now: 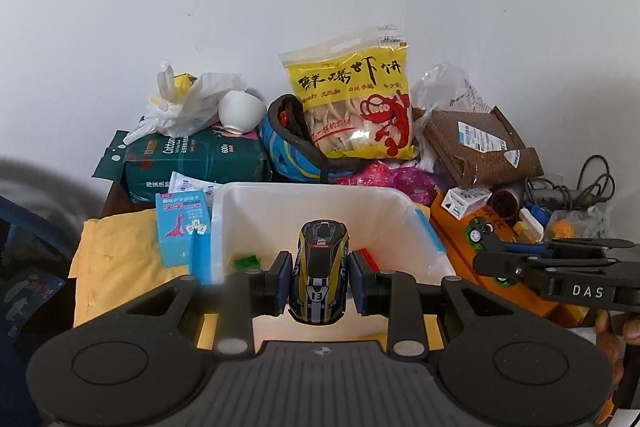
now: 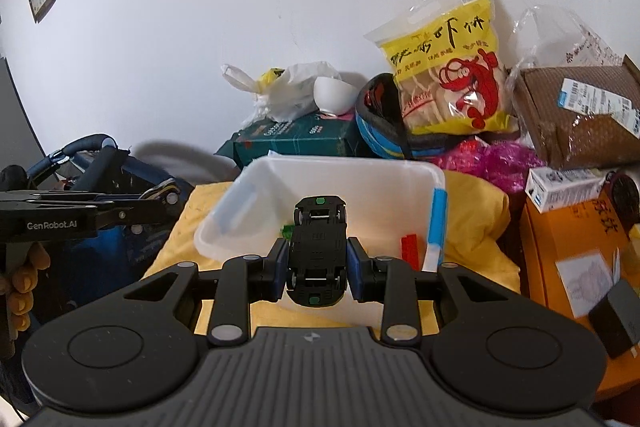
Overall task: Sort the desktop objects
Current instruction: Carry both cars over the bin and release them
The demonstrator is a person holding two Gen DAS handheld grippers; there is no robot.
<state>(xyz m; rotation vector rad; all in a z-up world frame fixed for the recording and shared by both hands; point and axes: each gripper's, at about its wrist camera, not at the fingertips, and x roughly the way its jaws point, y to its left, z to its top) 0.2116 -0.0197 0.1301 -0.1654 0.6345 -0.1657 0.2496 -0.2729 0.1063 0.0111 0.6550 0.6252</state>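
Both claws are loaded — the left gripper is clamped across the flanks of a striped toy racing car, number 13 on its bonnet, roof up and nose pointing away; the right gripper pinches a second toy car belly-up, black chassis and wheels showing, blue pads pressed against its sides; both cars hang above the near edge of the white plastic bin, which sits on a yellow cloth and already holds a green piece and a red block; so the drop looks close, and here's where it could sour — the pads grip smooth, curved bodywork, and I'd guess a small twist of the wrist could let either car squirt out short of the rim and roll off the cloth; the two claws sit close side by side, so letting go together risks a knock between them or the cars; beyond the bin the heap looks precarious: a yellow prawn-cracker bag leaning on the wall, a white bowl tipped on a green tissue pack, a brown parcel; a long reach could nudge something loose, and the blue card box stands right against the bin's left wall.
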